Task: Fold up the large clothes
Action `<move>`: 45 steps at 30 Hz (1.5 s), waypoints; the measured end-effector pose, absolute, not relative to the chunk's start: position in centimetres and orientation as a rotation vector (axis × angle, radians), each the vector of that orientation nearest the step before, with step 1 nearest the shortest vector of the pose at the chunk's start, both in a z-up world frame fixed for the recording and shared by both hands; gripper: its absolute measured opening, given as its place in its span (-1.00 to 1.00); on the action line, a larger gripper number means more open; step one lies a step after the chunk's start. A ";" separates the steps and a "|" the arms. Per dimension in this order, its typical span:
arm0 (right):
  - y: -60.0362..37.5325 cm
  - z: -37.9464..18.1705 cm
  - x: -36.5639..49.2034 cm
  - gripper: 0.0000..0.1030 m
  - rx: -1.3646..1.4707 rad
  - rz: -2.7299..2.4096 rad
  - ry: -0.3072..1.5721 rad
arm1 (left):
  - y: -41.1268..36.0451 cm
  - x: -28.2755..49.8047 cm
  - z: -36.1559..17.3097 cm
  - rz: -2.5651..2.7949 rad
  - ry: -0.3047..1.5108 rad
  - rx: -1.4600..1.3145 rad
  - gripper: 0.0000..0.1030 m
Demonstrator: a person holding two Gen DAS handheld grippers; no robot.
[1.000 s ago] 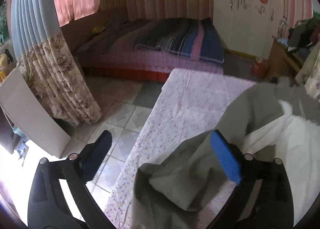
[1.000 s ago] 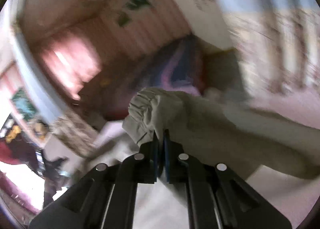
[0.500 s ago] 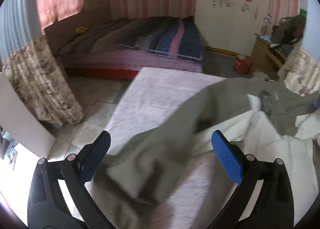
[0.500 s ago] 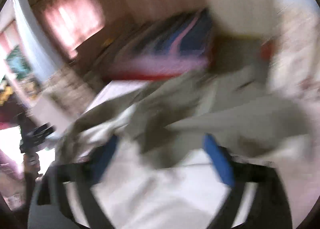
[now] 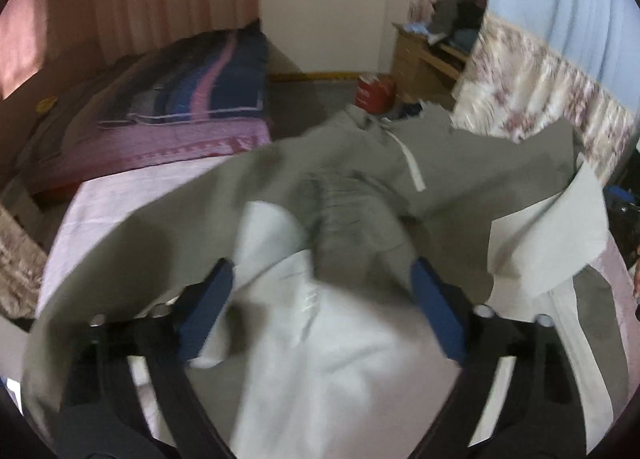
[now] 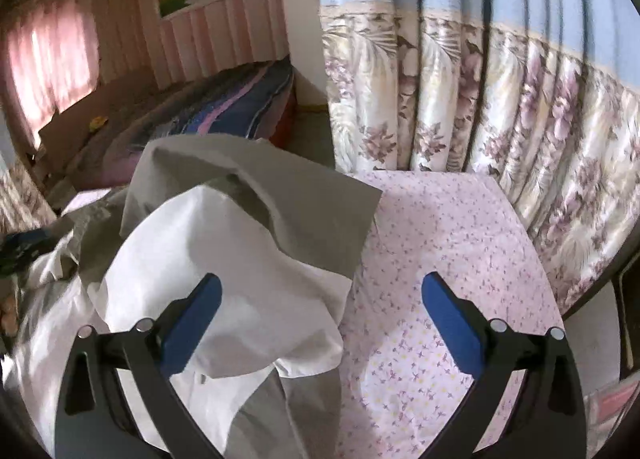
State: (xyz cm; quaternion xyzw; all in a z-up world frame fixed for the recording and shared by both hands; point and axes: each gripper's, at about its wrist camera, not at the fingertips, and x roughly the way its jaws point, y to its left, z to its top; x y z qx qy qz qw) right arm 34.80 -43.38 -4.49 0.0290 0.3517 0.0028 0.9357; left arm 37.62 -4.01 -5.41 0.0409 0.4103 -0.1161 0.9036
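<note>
A grey-green jacket [image 5: 360,163] with a pale, off-white lining lay crumpled and partly turned inside out on the surface [image 5: 132,195], which was covered by a pink sheet printed with small flowers. In the left wrist view its elasticated, gathered cuff or hem sat bunched near the middle, a pale drawstring ran down from the collar area, and the white lining spread out toward the camera; the picture was somewhat blurred. The left gripper [image 5: 320,299] hung over this lining with its blue-padded jaws apart; they had just been closing a little, with loose cloth lying below and between them but not pinched. To the right of the jacket, a red container [image 5: 376,93] stood on the floor beyond the surface; its label could not be read.

In the right wrist view a flap of the jacket [image 6: 256,219] was folded over, lining side up, on the left half of the surface [image 6: 448,243]. The right gripper [image 6: 320,311] had its jaws spread wide, having just been opening, the left one over the lining, the right one over bare sheet, gripping nothing. A flowered curtain [image 6: 480,99] hung behind.
</note>
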 end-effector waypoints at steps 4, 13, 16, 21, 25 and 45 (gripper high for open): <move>-43.2 -5.0 35.4 0.94 0.033 0.054 0.731 | -6.6 41.3 -7.8 -0.284 0.954 0.084 -0.01; -46.2 -5.1 38.2 0.94 0.168 0.035 0.738 | -3.7 40.2 -1.2 -0.307 0.727 -0.082 -0.94; -44.6 -7.2 40.0 0.93 0.102 0.064 0.818 | -0.9 39.8 -0.1 -0.234 0.689 -0.076 -0.94; -44.3 -9.7 44.8 -0.78 0.111 0.055 0.895 | 1.8 41.3 -4.6 -0.177 0.810 -0.092 -0.93; -45.5 -11.0 47.4 -0.54 0.099 -0.007 1.023 | 1.0 42.3 -6.3 -0.176 0.823 -0.083 -0.91; -42.2 -8.8 36.0 -0.98 -0.256 -0.137 0.889 | 1.3 38.5 -4.9 -0.318 0.798 -0.180 -0.83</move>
